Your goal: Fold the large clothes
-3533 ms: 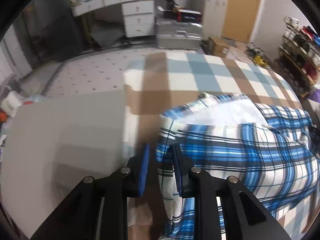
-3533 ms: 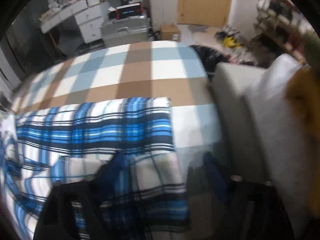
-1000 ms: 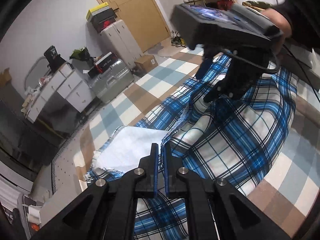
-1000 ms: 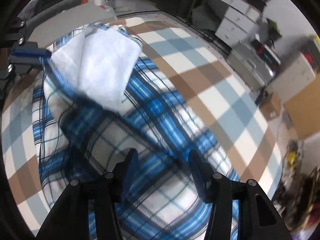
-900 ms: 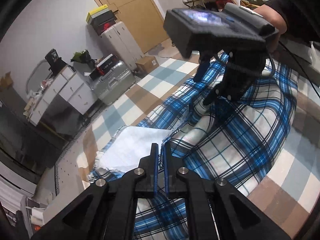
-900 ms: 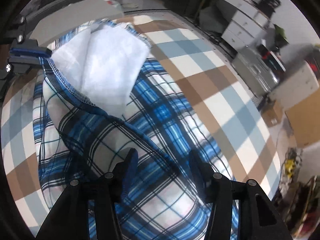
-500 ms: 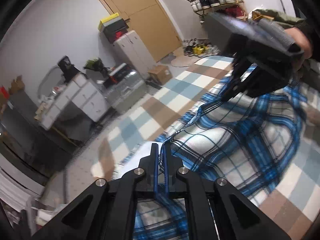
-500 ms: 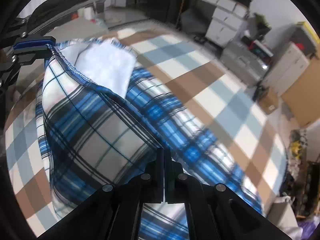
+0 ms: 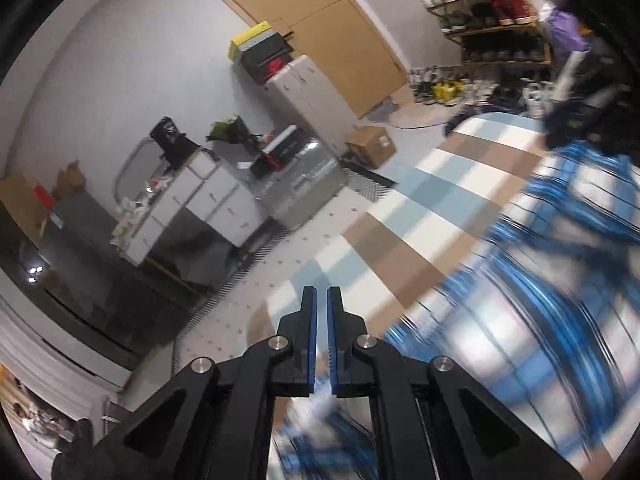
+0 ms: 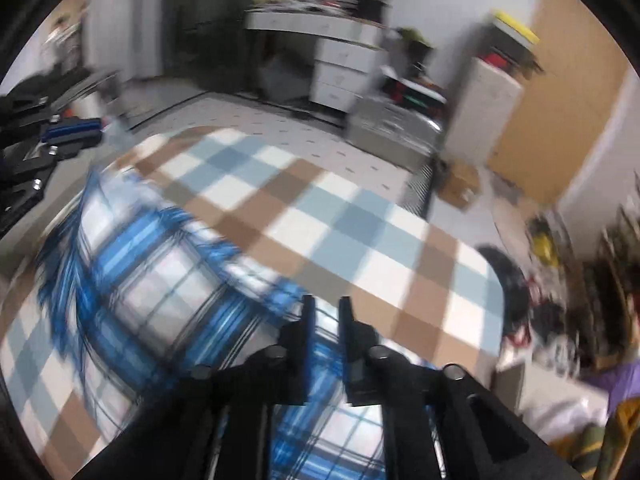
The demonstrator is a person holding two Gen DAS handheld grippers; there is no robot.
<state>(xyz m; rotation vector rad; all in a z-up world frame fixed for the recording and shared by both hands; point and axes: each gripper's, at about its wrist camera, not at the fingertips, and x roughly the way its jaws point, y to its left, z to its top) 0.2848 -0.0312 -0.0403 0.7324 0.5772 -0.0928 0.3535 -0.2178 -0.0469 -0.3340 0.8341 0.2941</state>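
Well, plaid shirt [image 10: 160, 280] edge beside bare checked bedspread [image 10: 320, 220] w/ room.

A large garment [image 10: 160, 280] is lying on a bed [image 10: 360, 240], toward its near left side. A desk with drawers [image 10: 336, 52] is standing far beyond the bed, with a metal case [image 10: 392, 124] to its right and a tall cabinet [image 10: 484, 108] farther right, beside a door [image 10: 560, 92].
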